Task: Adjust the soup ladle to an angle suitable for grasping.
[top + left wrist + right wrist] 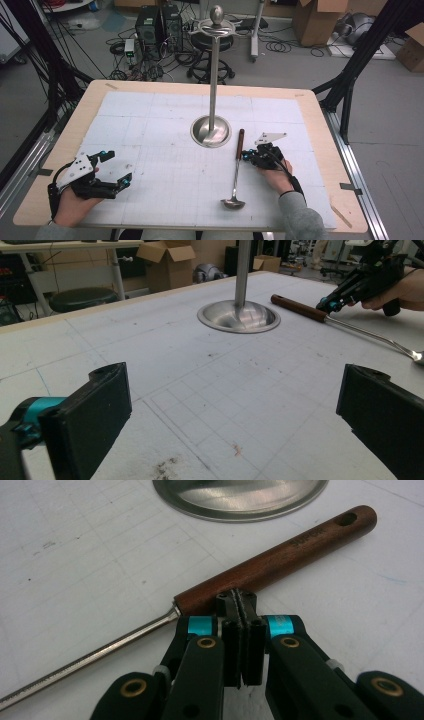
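A ladle [236, 172] with a brown wooden handle [280, 562] and a steel bowl lies flat on the white mat, handle pointing away from me. My right gripper [242, 156] is shut, its jaws pressed together with nothing between them. Its tips [236, 598] rest at the near end of the wooden handle, from its right side. The left gripper view shows the same meeting of right gripper [330, 304] and ladle [300, 309]. My left gripper [116, 167] stands open and empty at the front left, jaws [235, 385] wide over bare mat.
A tall steel stand with a round dished base [210, 131] and hooked top [216, 26] rises mid-table, just left of the ladle's handle end. The gridded white mat [165, 165] covers the wooden table. Boxes, cables and a stool sit beyond the far edge.
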